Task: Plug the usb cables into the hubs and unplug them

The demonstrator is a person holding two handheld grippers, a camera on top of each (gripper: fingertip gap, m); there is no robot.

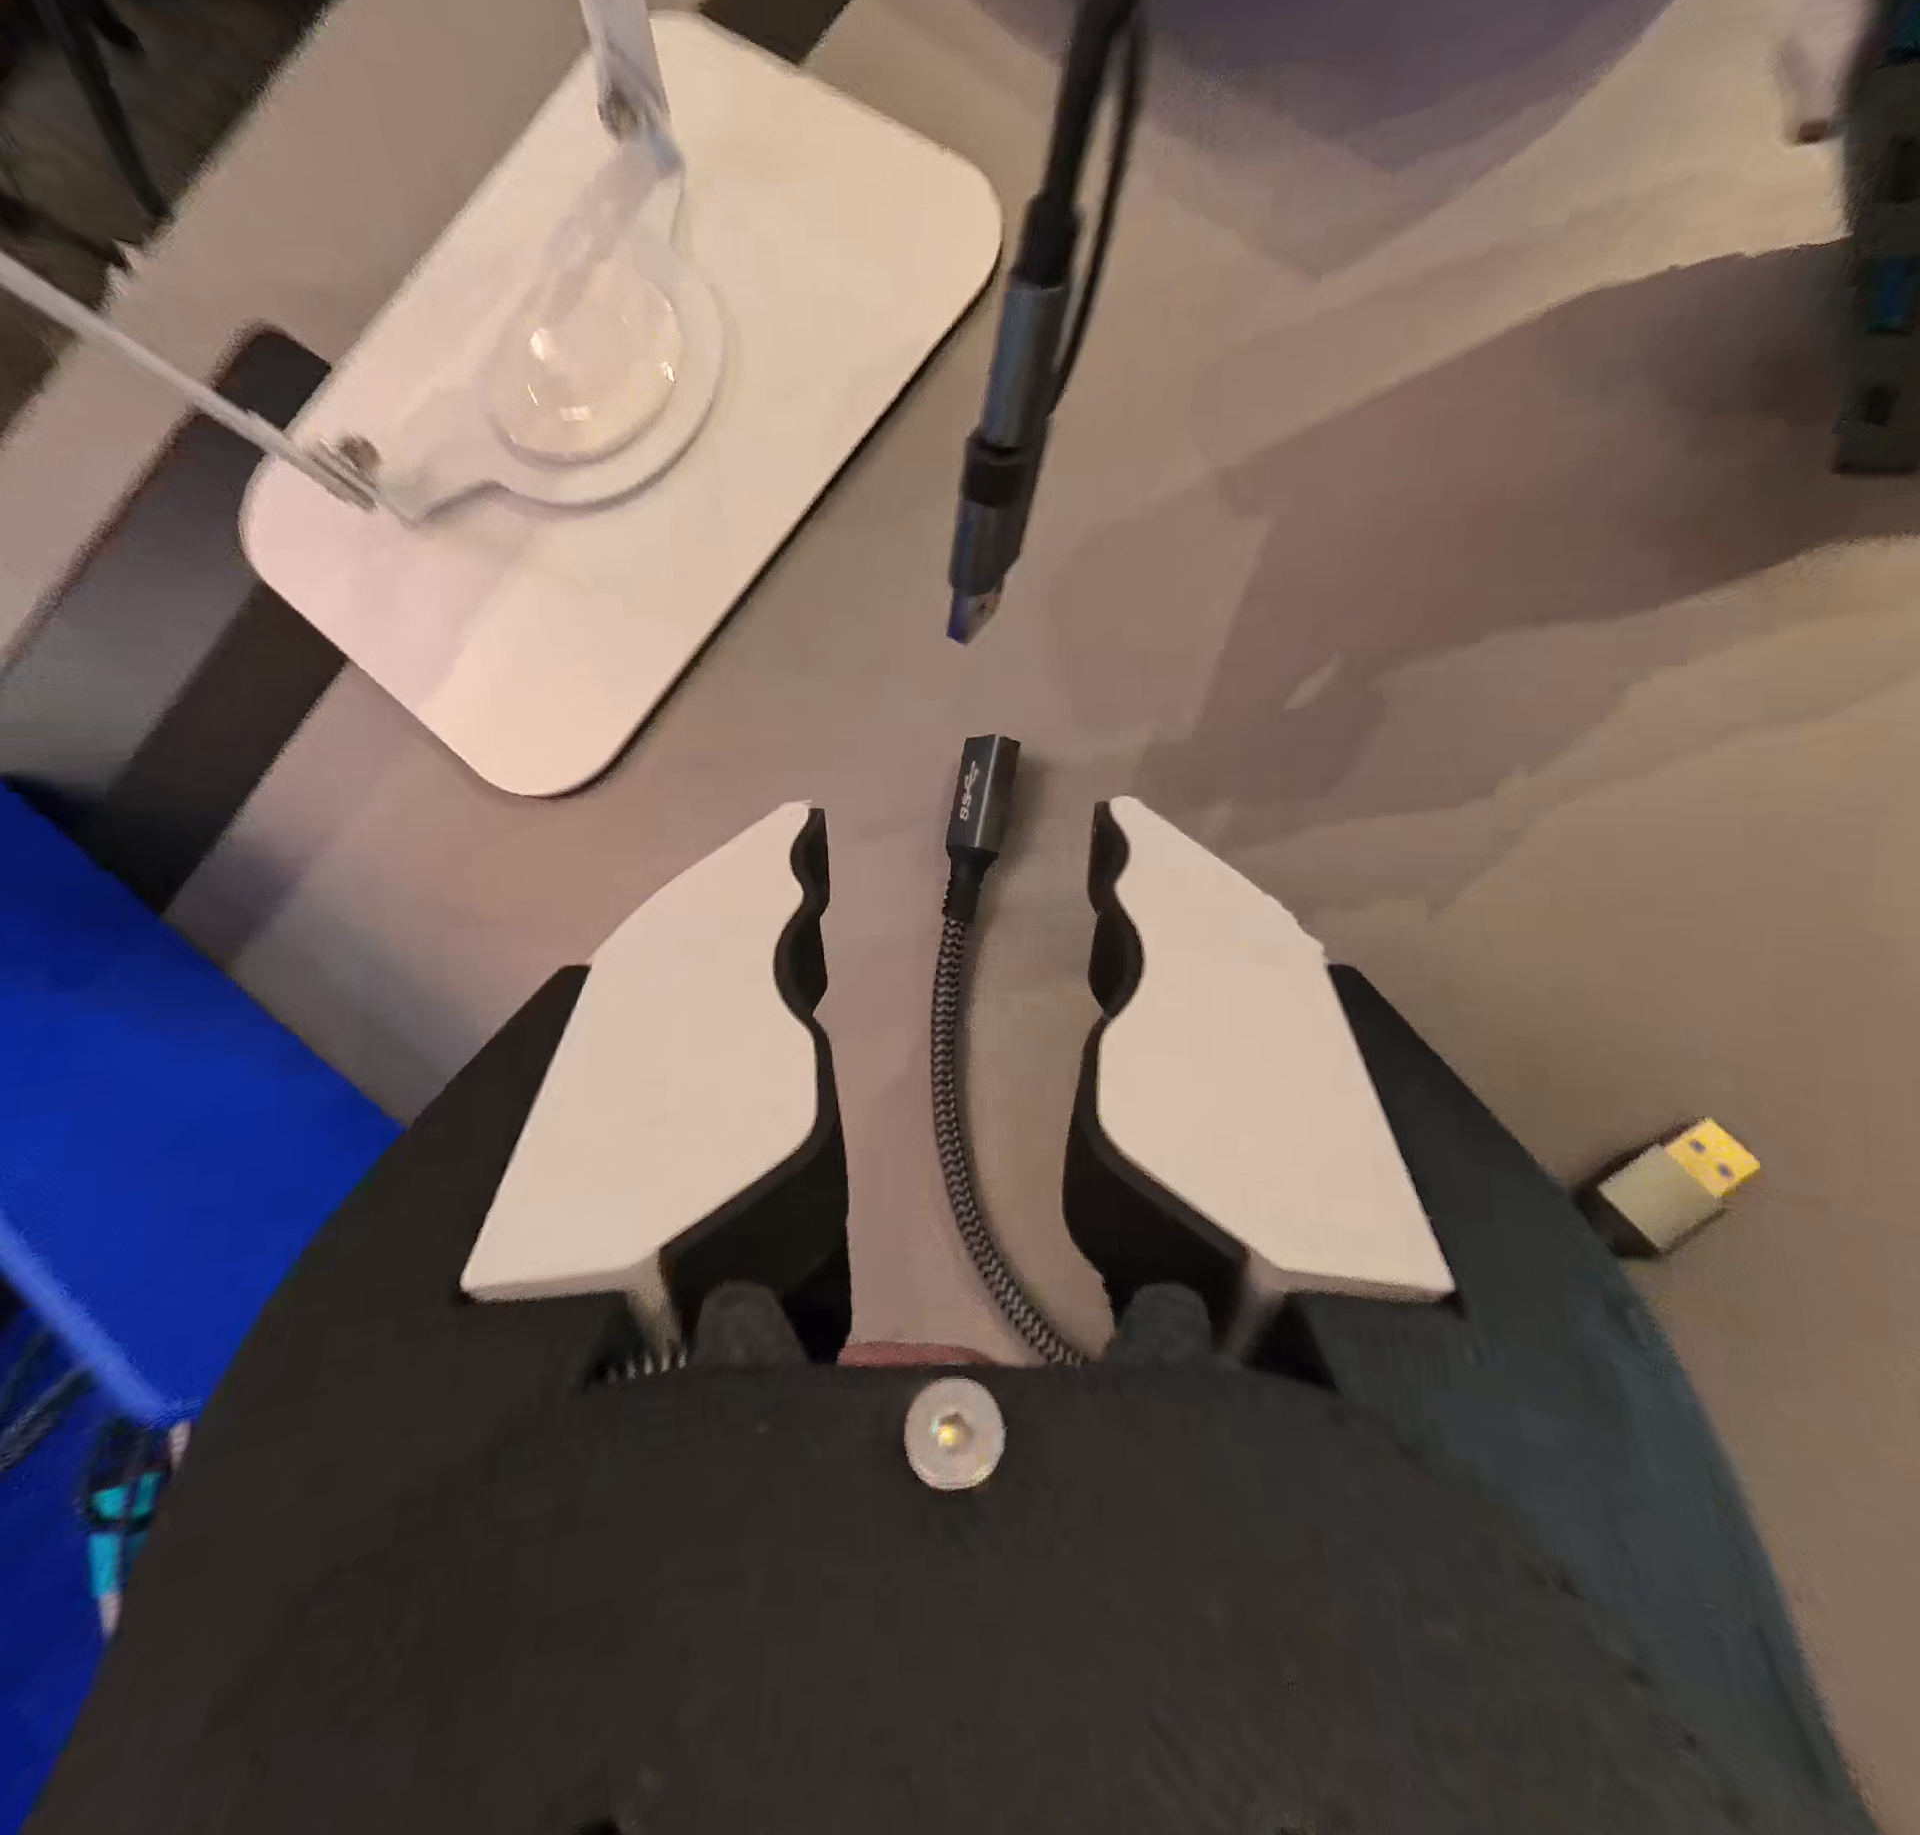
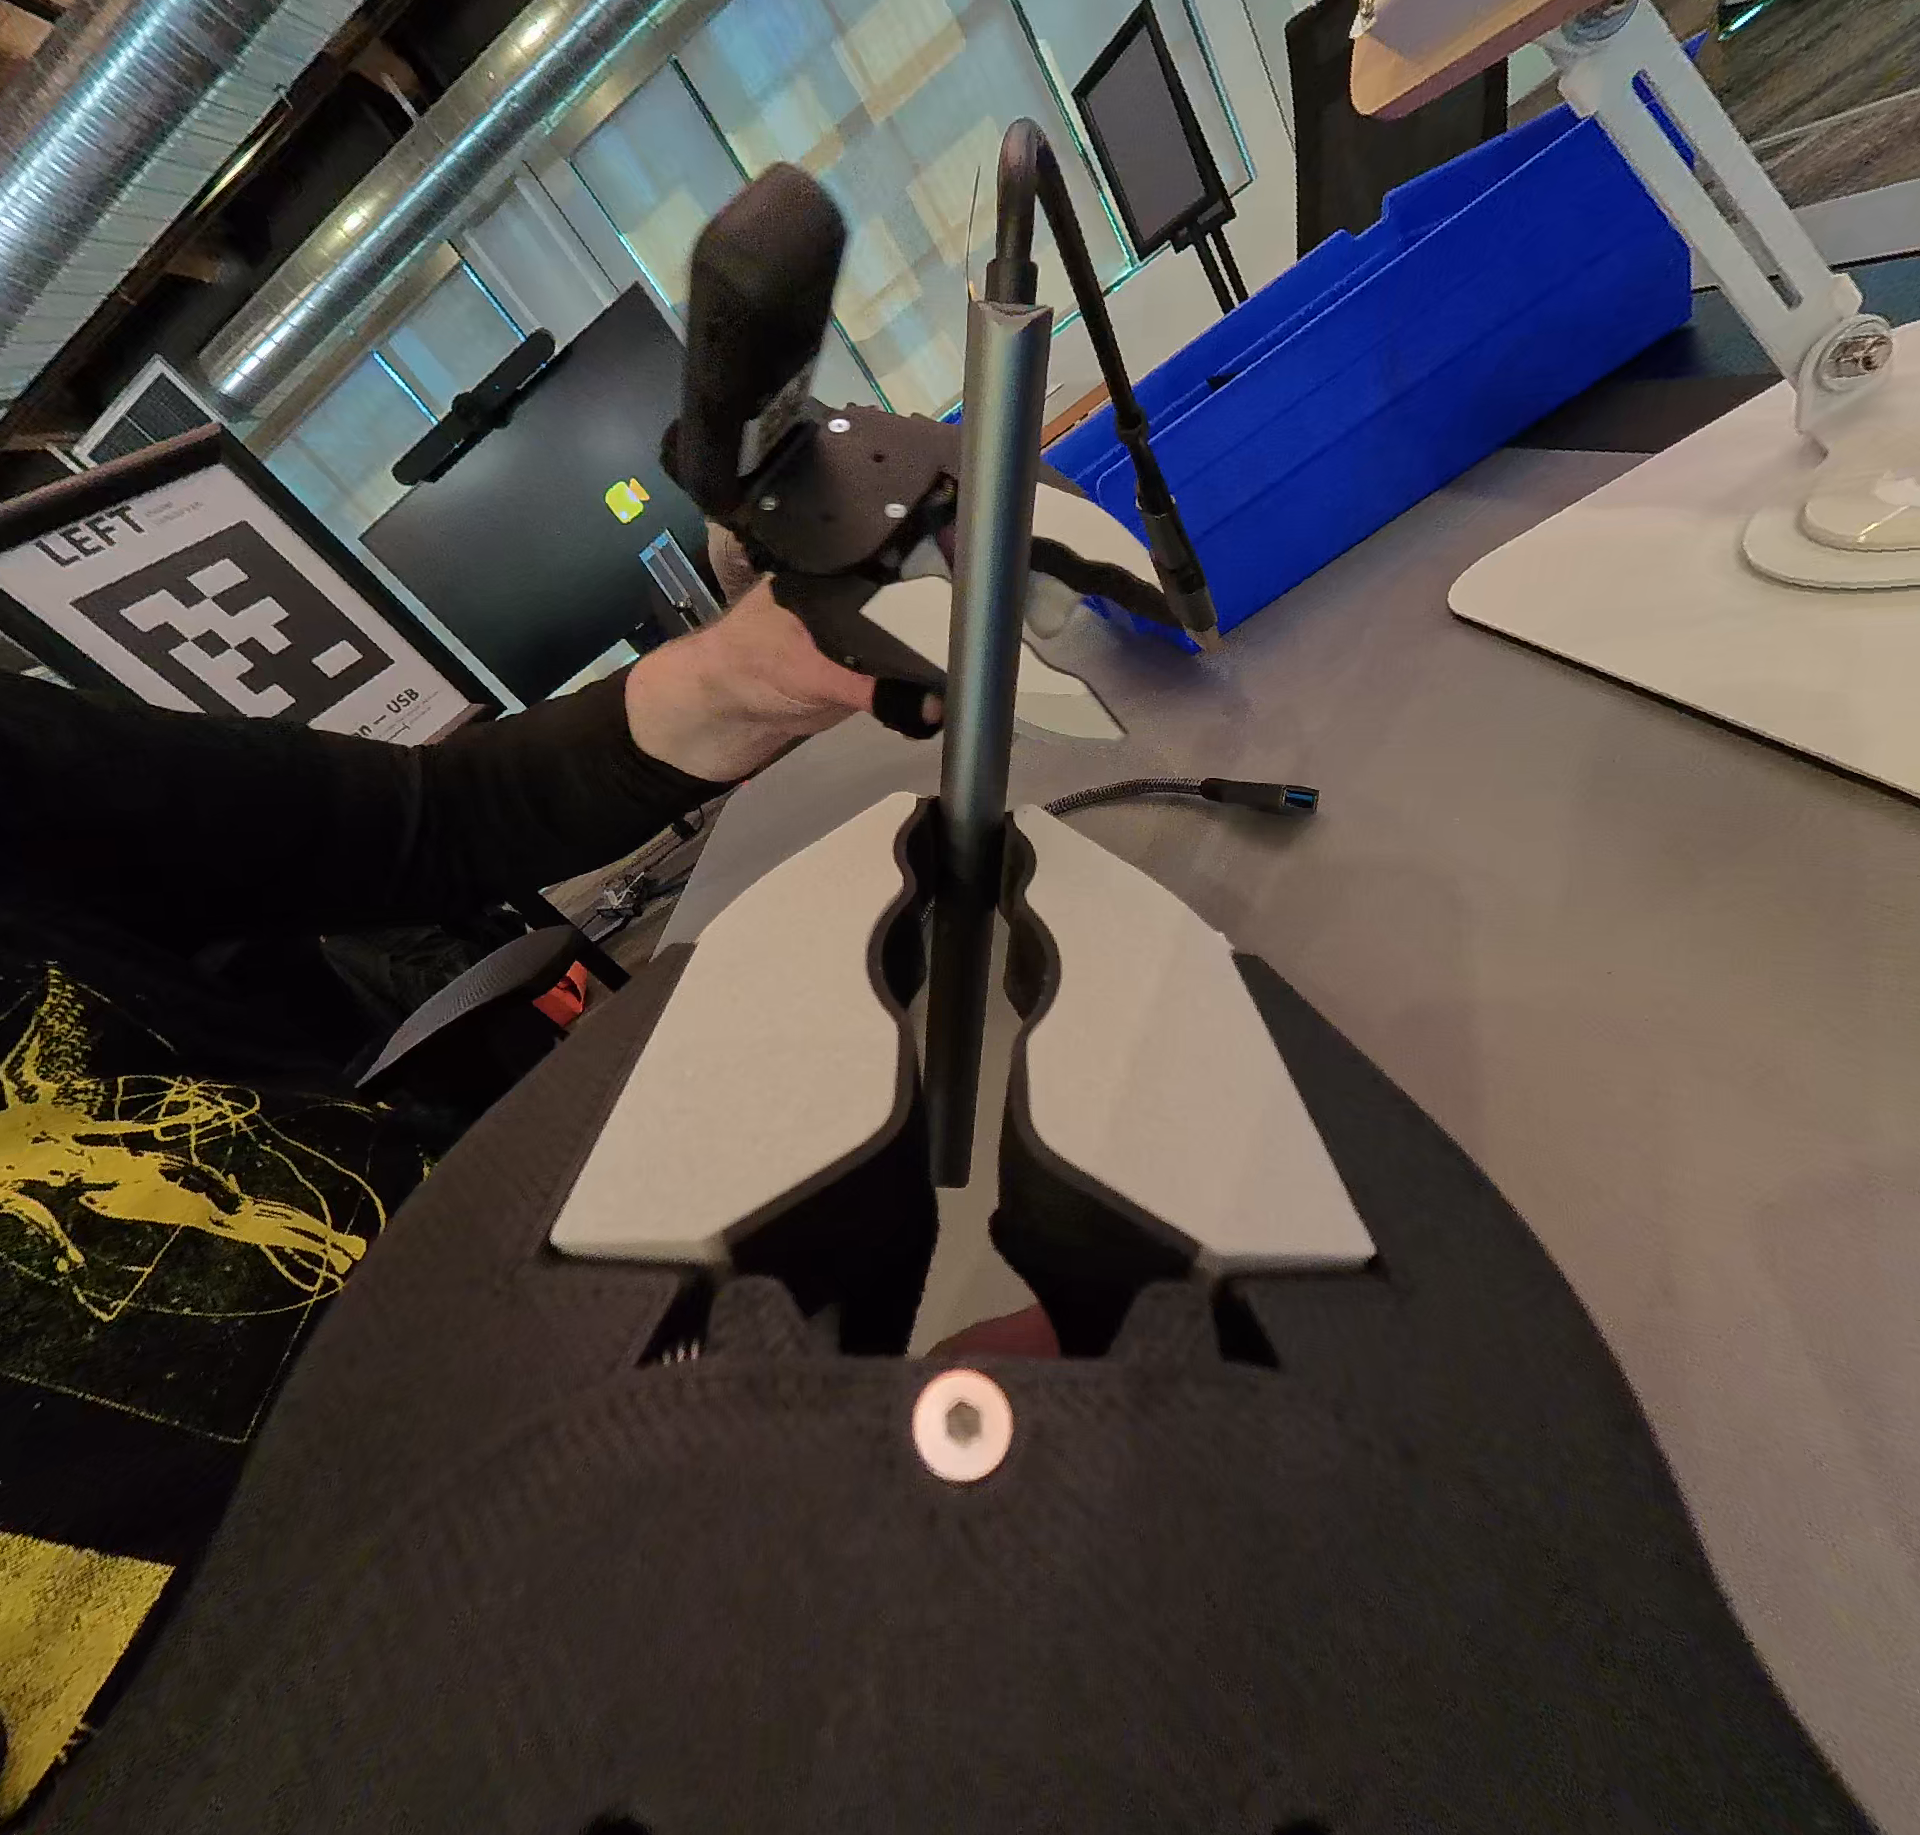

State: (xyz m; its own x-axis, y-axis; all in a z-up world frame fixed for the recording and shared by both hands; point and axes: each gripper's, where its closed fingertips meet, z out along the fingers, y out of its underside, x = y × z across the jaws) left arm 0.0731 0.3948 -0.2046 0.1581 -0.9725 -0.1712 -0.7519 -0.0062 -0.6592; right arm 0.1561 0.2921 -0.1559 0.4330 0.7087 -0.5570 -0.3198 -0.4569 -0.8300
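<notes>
1. Left wrist view: the left gripper (image 1: 958, 819) has its two white fingers spread wide, with wavy black pads on the inside, and nothing is pinched.
2. A braided cable (image 1: 961, 1079) with a rough woven black-and-grey skin lies on the table between the fingers. Its boxy dark metal socket end (image 1: 982, 793) rests near the fingertips, and there is a gap on each side.
3. Farther off, a dark plug (image 1: 987, 538) with a blue tip hangs over the smooth grey table (image 1: 1455, 850), pointing at the socket but apart from it.
4. On the far left sits a flat white stand base (image 1: 727, 559) with round corners and a clear plastic foot. On the near right lies a small grey plug with a yellow tongue (image 1: 1673, 1193).
5. A shiny blue bin (image 1: 125, 1058) is at the left edge; I cannot tell what is in it.
6. Right wrist view: the right gripper (image 2: 964, 829) is pinching a long, thin, smooth dark hub (image 2: 997, 559), with both pads pressed on it. The hub stands up.
7. A black cord (image 2: 1101, 331) loops from the hub's top down to the hanging plug (image 2: 1184, 580).
8. The braided cable (image 2: 1132, 798) lies on the table just past the fingers.
9. The other gripper (image 2: 1039, 642) is behind the hub, held by a hand (image 2: 727, 684) in a black sleeve.
10. Long blue bins (image 2: 1403, 403) sit far back; their insides are hidden.
</notes>
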